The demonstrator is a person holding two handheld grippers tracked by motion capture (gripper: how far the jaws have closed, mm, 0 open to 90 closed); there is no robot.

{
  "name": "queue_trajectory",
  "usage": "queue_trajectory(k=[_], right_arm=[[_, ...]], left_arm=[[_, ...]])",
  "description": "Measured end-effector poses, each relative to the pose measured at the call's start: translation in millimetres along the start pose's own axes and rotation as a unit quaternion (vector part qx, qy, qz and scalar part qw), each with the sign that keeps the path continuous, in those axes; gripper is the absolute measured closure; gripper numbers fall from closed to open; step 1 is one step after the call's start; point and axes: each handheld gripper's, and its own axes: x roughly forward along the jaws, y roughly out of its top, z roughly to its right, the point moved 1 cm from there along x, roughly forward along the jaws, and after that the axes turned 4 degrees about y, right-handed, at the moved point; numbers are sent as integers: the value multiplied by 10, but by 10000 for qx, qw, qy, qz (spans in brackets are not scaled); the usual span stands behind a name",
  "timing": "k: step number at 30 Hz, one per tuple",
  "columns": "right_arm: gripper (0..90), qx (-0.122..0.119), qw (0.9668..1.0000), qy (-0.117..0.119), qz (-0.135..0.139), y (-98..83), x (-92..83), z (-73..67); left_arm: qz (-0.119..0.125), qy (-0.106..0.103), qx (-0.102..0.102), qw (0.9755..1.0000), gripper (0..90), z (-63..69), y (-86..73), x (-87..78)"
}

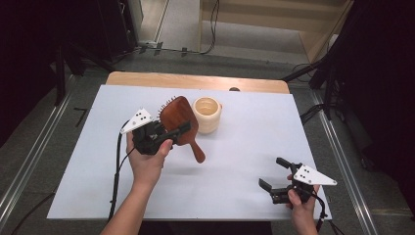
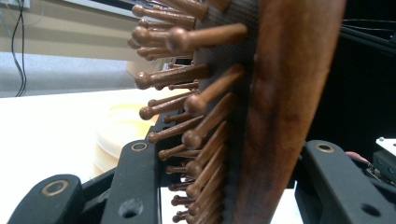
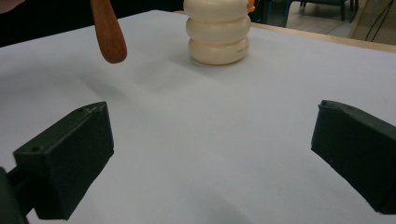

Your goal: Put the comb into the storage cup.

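Observation:
A brown wooden hairbrush (image 1: 180, 120) hangs above the white table, its handle pointing down and to the right. My left gripper (image 1: 164, 134) is shut on the brush head. In the left gripper view the wooden bristles (image 2: 196, 102) and the dark back (image 2: 285, 93) sit between the black jaws. A cream ribbed cup (image 1: 207, 115) stands upright just right of the brush, and is also seen cup (image 3: 217, 32) behind the handle tip (image 3: 108, 35). My right gripper (image 1: 278, 176) is open near the table's front right, with nothing between its jaws.
A white sheet (image 1: 244, 147) covers the table, with a wooden edge (image 1: 195, 81) at the back. Black stands and cables ring the table on the floor. A cable trails from the left gripper down the left forearm.

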Motion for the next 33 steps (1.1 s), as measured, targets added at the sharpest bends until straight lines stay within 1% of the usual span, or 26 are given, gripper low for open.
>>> queue_trajectory(k=[4,8,12,15,19,23,29,33], right_arm=[[0,58,9999,-84,-14,-47,-87,49],[0,58,9999,-135,-35,-75,-145,68],[0,80,9997,-195,-96,-127,-208,107],[0,100,9996,-228,-92,-147,-251,129],[0,167,9995,-279,-28,-144,-298,157],[0,200,9993,-304,-39,-156,-300,172],[0,174,9995,-248,-47,-173,-279,182],[0,223,9995,-235,-37,-178,-275,186]], left_arm=[[63,1,-24,10000,563,-19,40,20],[60,31,24,10000,563,-40,77,34],[76,49,24,10000,564,-63,120,44],[117,59,0,9999,562,-92,152,61],[122,111,17,9999,563,-129,206,90],[168,117,-17,9998,562,-157,258,121],[175,154,25,9997,562,-183,332,168],[220,161,-14,9996,561,-195,378,198]])
